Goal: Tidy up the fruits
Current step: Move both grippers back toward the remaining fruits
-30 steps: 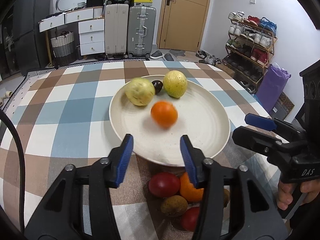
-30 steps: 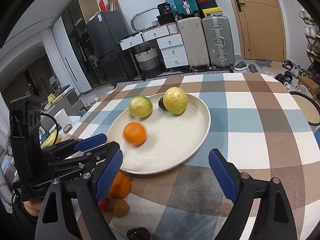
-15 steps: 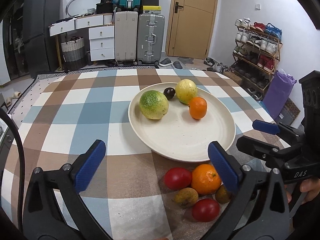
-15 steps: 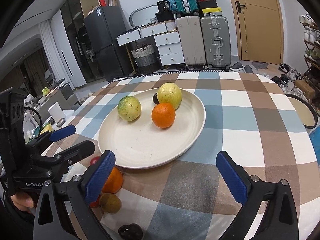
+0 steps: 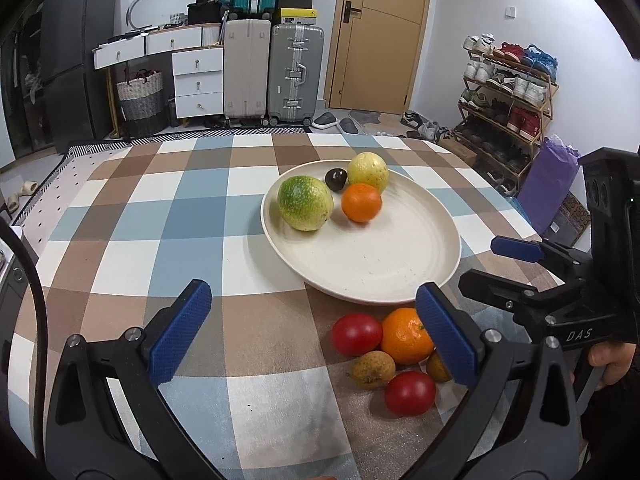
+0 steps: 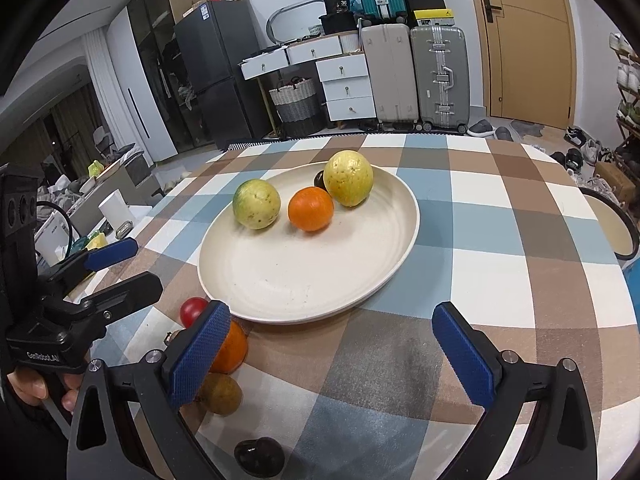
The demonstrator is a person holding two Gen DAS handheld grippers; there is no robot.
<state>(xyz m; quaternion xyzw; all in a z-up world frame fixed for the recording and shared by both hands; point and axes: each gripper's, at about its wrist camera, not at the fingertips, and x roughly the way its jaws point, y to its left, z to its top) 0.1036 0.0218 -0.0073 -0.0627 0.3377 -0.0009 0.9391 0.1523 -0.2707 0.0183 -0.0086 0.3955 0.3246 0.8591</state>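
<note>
A cream plate (image 5: 384, 264) (image 6: 280, 276) on the checked tablecloth holds a green fruit (image 5: 305, 208), a yellow fruit (image 5: 368, 173), a small dark fruit (image 5: 335, 179) and an orange (image 5: 361, 202) (image 6: 311, 208). In front of the plate lie two red tomatoes (image 5: 356, 334) (image 5: 410, 393), an orange (image 5: 406, 336) and small brown fruits (image 5: 373, 369). My left gripper (image 5: 312, 336) is open and empty, above the cloth near this pile. My right gripper (image 6: 332, 356) is open and empty, just in front of the plate.
A dark fruit (image 6: 259, 458) lies on the cloth near the front edge. The right gripper shows at the right of the left wrist view (image 5: 520, 264). Suitcases, drawers, a door and a shoe rack stand behind the table.
The orange rolled across the plate and came to rest beside the yellow fruit. My left gripper opened wide and drew back from the plate. The right gripper barely moved.
</note>
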